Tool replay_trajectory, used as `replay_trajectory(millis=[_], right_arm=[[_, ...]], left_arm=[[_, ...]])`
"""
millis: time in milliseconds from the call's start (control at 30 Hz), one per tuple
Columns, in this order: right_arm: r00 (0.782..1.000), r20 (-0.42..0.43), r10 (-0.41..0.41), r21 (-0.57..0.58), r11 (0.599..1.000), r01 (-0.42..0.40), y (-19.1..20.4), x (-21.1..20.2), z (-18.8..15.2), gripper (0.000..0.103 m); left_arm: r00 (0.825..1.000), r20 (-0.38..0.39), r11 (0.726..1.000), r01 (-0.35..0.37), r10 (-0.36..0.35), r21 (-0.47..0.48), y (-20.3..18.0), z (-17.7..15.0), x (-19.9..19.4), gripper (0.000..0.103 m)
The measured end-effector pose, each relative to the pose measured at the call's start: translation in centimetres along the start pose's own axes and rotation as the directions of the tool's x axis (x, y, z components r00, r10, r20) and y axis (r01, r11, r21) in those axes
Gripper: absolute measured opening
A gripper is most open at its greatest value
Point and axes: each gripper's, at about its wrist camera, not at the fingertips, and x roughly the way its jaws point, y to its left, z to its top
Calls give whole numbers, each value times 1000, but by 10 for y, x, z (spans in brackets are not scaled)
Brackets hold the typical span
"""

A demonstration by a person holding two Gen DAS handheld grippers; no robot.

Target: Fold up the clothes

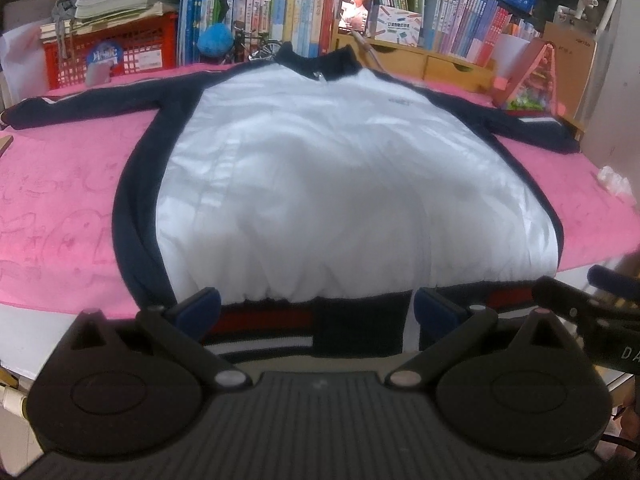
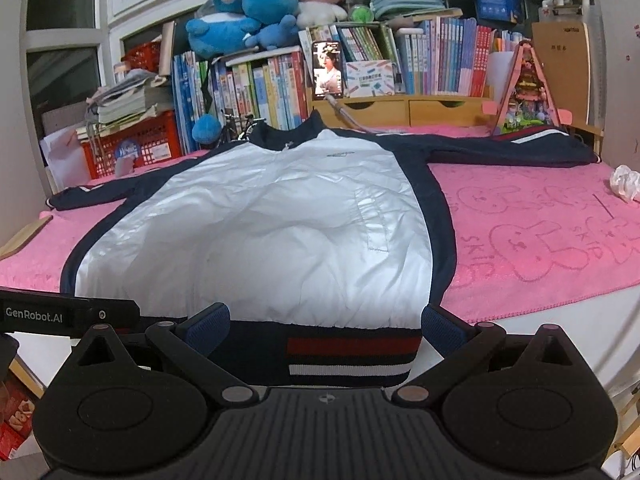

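Pink towel [image 2: 540, 240] covers the surface; jacket [image 2: 260, 220] lies flat, sleeves spread — soft, slippery shell. Both tongs, left [image 1: 316, 304] and right [image 2: 324, 320], gape over the hem [image 2: 348, 356] — ribbed, the likeliest grip.

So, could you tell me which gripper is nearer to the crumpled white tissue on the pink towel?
Right. The right gripper sits at the jacket's hem, nearer the tissue; the left gripper is further left along that hem.

"GenRobot.AI" is printed in pale letters on the black body of the left gripper [image 2: 68, 314], seen at the edge of the right wrist view. "SKIP" is pressed into the pink towel [image 2: 540, 240] beside its rabbit figures. The letters "DA" show on the right gripper [image 1: 624, 350]. Book spines are too blurred to read.
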Motion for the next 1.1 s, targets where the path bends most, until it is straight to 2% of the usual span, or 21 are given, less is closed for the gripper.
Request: replay_trajectory(millis=[267, 500, 667, 800, 1000, 1100], right_arm=[[1000, -7, 4, -14, 1000, -4, 1, 2, -1, 103], [998, 1, 68, 31, 997, -68, -17, 20, 17, 103], [999, 42, -27, 127, 992, 21, -62, 43, 51, 103], [993, 66, -99, 214, 973, 83, -108, 61, 77, 103], [970, 80, -228, 245, 948, 203, -165, 100, 111, 103], [955, 87, -284, 266, 930, 253, -191, 125, 128, 103]], left_arm=[[1000, -3, 1000, 8, -8, -5, 1, 1, 1, 103], [998, 60, 1000, 0, 0, -1, 16, 45, 12, 103], [998, 59, 998, -8, 12, -57, 38, 82, 36, 103], [998, 45, 998, -30, 33, -61, 45, 104, 57, 103], [996, 37, 993, -77, 80, -85, 60, 136, 93, 103], [997, 58, 992, -44, 51, -117, 76, 148, 109, 103]])
